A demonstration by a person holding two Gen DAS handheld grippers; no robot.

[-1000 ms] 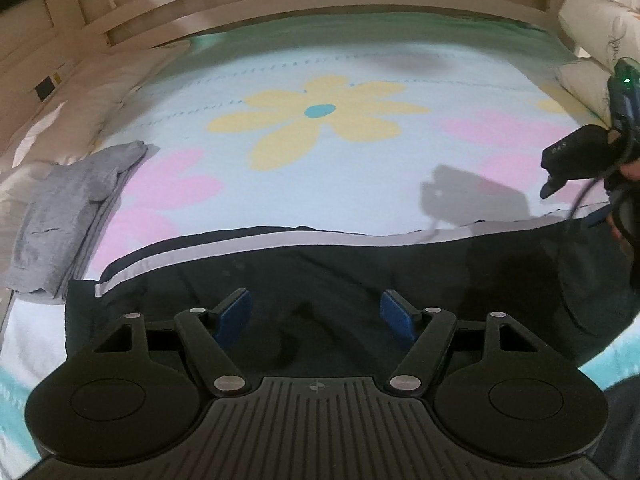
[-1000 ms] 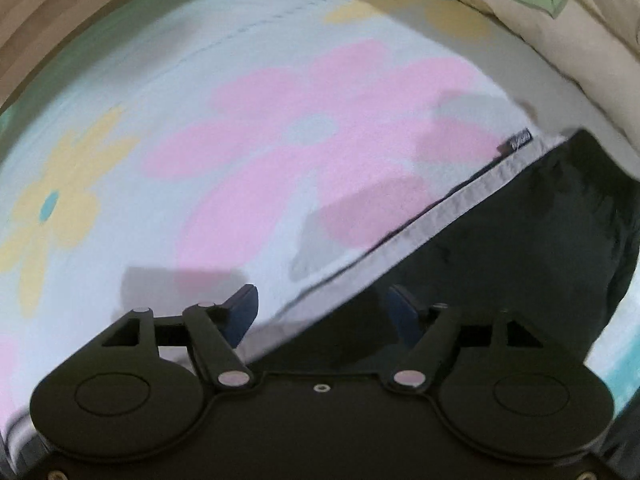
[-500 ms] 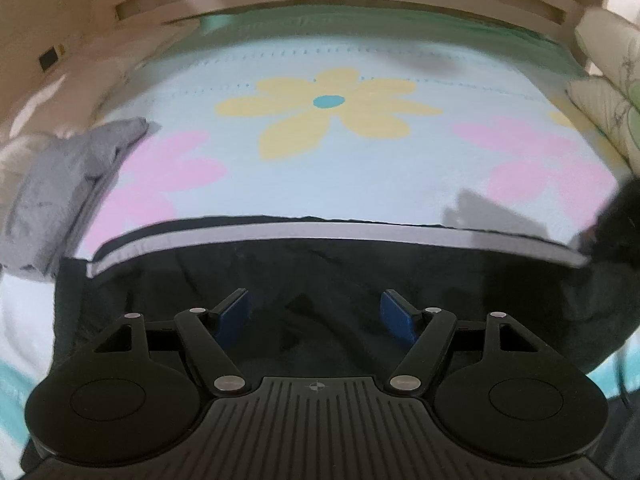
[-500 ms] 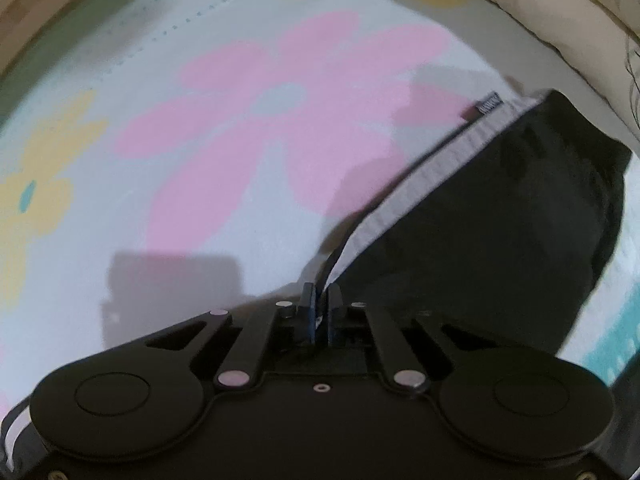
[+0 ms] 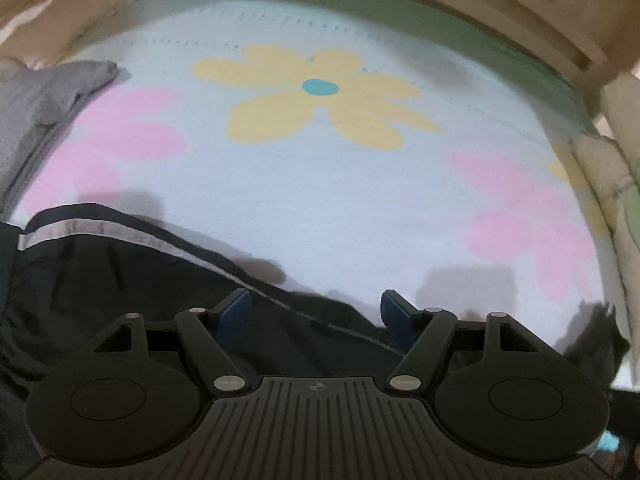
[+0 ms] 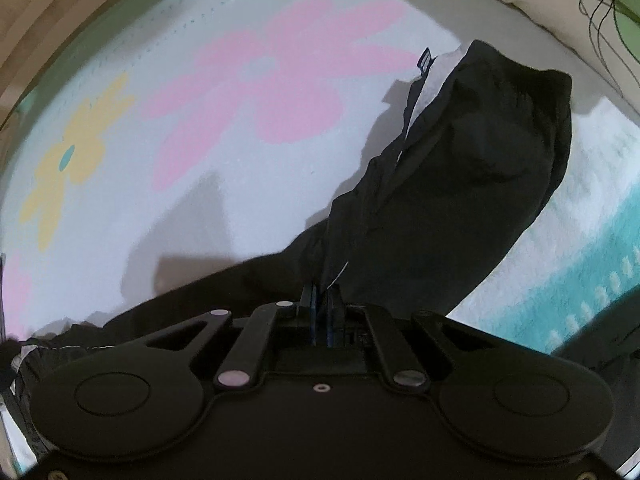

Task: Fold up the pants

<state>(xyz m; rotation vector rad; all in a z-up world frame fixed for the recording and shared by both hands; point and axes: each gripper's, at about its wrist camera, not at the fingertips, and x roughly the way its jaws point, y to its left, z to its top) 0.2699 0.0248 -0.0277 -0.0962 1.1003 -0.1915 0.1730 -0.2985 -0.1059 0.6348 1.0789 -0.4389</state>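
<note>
Left wrist view: left gripper (image 5: 316, 312) with jaws wide apart over black pants (image 5: 120, 280) lying on the flowered bedspread (image 5: 320, 184) — grey garment (image 5: 44, 108) at far left.

Right wrist view: right gripper (image 6: 320, 312) pinched onto the pants (image 6: 460, 184), fabric lifted — small dark label (image 6: 425, 60) unreadable.

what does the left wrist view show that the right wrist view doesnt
Only the left wrist view shows the grey garment at the bed's left edge, the headboard, and the left gripper open above the black pants.

Only the right wrist view shows the right gripper shut on the pants, the lifted fabric hanging with its small label, and the teal-striped blanket edge.

Both show the pants and the floral blanket with yellow and pink flowers.
</note>
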